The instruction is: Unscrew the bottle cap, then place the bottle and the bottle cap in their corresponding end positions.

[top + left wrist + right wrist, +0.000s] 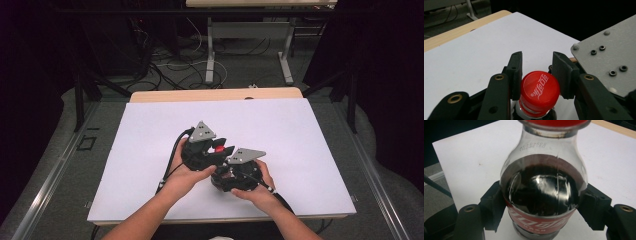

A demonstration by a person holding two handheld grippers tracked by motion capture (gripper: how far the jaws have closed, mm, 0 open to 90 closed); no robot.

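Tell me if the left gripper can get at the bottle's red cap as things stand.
Probably yes: the left gripper already has its jaws on either side of the red cap, with nothing between them. The right gripper holds the bottle lower down.

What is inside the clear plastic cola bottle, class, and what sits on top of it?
Dark brown liquid fills the clear plastic cola bottle up to its shoulder; the neck above is empty. A red screw cap tops it. The red label hides the contents lower down.

Both grippers, left (216,148) & right (226,167), meet mid-table (150,150) round red cap (219,148) (bottle hidden).
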